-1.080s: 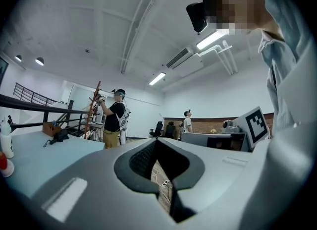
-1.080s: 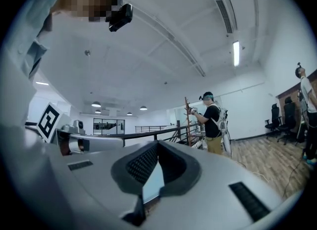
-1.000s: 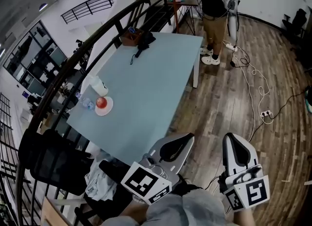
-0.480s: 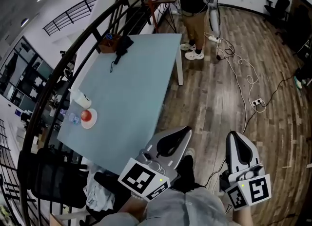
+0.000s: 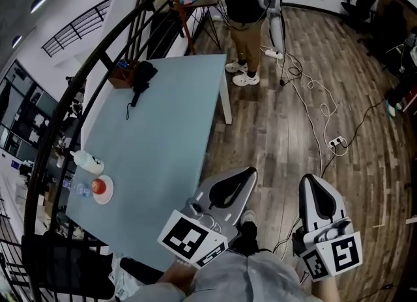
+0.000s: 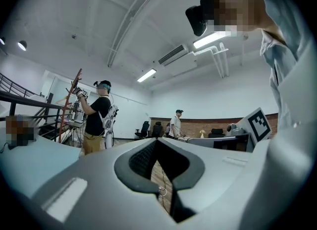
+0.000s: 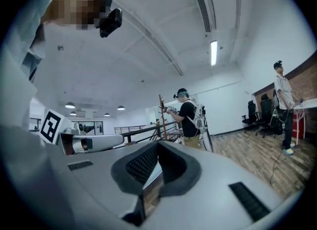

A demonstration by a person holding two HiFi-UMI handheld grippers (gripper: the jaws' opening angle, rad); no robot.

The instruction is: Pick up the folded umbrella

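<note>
The left gripper (image 5: 242, 178) and right gripper (image 5: 313, 183) are closed, empty. The folded umbrella (image 5: 142, 73) lies upper left on the desk (image 5: 163, 138); better approach first, then open.

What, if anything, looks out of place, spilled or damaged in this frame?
Nothing looks spilled or broken. The folded umbrella lies at the far end of the table beside a brown box, strap trailing. Loose cables snake across the wood floor. The left gripper and right gripper are shut, empty, far from the umbrella.
</note>
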